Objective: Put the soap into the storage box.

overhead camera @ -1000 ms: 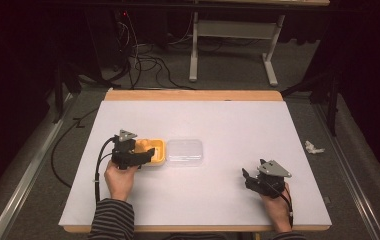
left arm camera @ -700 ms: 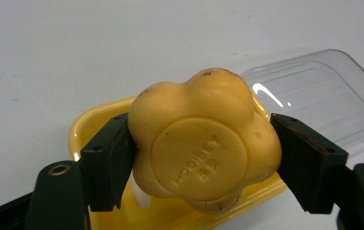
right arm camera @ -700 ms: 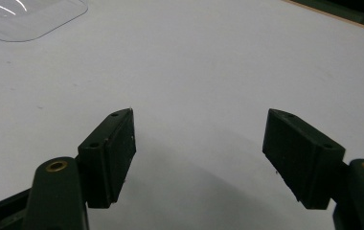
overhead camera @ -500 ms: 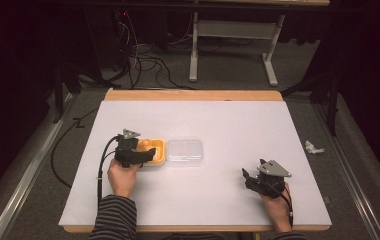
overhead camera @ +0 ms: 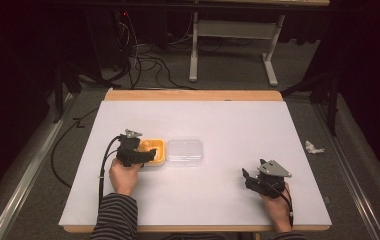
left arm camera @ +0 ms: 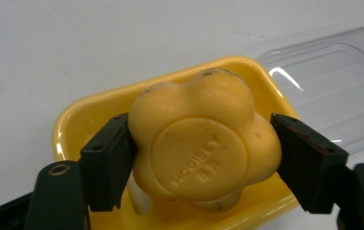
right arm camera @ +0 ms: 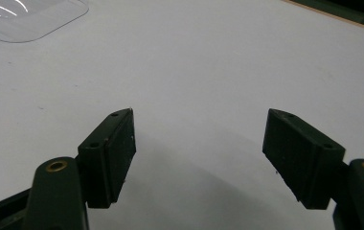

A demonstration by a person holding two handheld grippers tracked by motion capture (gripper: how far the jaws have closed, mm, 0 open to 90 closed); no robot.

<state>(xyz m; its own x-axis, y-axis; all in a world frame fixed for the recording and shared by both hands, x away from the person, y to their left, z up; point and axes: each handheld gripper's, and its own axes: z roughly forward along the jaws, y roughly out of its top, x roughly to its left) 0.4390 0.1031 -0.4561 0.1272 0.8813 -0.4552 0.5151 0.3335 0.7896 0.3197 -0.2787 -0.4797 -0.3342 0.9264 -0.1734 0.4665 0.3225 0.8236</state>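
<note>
The left gripper (left arm camera: pixel 201 158) clamps the flower-shaped soap (left arm camera: pixel 204 141) by its sides, over the yellow dish (left arm camera: pixel 94 112), likely to lift or seat it. The clear lid (overhead camera: pixel 184 151) lies just right. The right gripper (right arm camera: pixel 199 158) rests open, near right, idle.

white table (overhead camera: pixel 228 120), yellow tray (overhead camera: pixel 158 148), clear lid (overhead camera: pixel 184 151) beside it

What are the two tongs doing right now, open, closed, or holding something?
Left tongs: closed on the yellow-orange flower-shaped soap, over the yellow plastic dish.
Right tongs: open, holding nothing, above the white table.
</note>
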